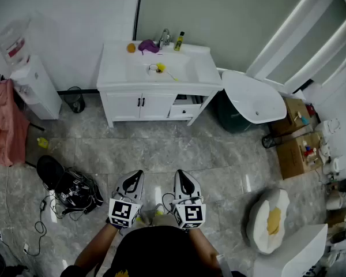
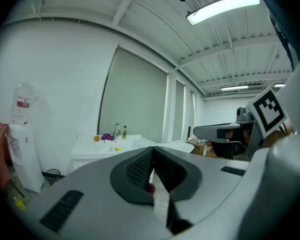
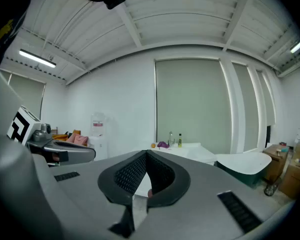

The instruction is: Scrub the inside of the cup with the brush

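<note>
head view: the person stands on a shiny grey stone floor (image 1: 161,149) with pale streaks, well apart from a white desk (image 1: 112,68) with a sink in it. the left gripper (image 1: 136,175) and the right gripper (image 1: 181,175) are held side by side near the body. they have smooth grey shells and black bumpy pads. both jaws are clenched tight with nothing in them. a small yellow thing (image 1: 160,69) with a thin stick lies in the sink bowl. it may be the brush. the cup is too small to make out. by the metal tap (image 1: 164,38) sit a round orange ball (image 1: 131,48), a floppy purple thing (image 1: 148,46) and a yellow-green bottle (image 1: 178,41). a tall white water cooler (image 1: 32,79) stands left of the desk. a smooth white tub (image 1: 251,97) leans on its right. the walls are plain white.
</note>
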A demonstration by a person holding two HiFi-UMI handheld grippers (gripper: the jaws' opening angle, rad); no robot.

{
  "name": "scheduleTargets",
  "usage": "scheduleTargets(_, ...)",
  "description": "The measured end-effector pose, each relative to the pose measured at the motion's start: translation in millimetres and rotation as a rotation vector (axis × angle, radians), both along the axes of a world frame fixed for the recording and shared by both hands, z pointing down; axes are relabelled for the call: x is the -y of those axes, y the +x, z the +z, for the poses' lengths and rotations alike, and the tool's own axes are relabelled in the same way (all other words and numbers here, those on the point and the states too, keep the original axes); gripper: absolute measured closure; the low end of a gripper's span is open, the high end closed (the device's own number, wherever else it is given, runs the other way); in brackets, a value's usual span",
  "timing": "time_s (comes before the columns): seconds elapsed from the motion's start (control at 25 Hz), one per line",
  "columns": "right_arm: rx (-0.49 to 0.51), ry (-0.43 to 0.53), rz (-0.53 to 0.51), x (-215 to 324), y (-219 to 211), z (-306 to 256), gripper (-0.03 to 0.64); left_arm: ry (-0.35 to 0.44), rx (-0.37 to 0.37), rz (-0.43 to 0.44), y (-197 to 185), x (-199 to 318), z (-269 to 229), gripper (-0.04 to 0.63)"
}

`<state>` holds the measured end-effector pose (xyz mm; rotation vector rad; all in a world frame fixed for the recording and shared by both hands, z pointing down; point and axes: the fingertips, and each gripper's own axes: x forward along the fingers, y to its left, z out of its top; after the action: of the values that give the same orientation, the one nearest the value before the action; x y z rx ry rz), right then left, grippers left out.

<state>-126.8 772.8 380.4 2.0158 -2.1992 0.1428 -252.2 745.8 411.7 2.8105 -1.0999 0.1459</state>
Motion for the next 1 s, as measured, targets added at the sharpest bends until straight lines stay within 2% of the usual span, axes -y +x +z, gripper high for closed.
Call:
scheduleTargets(0.16,-0.019,0.023,-0.017,9.4,10.0,-8.3,0.591,0.021,0.008,0.011,17.9,5.2,-6.2,0.578)
scheduleTargets(0.4,0.011,0.047,-0.032,21.0,45.5,-17.0,0.591,0.039,0.037,0.013,56.7,10.1,-17.6,0.578)
scheduleTargets(0.76,0.115,0.051,-0.007,32.7,118.1,-16.3,0.589,0.06,0.105,-0.001,117.2,24.4,-24.6,0.578)
scheduleTargets(1.0,0.16,0.021,-0.071,35.1,149.4,-1.0,0.591,0.01,0.128,-0.054,139.2,33.8,-21.2,0.578)
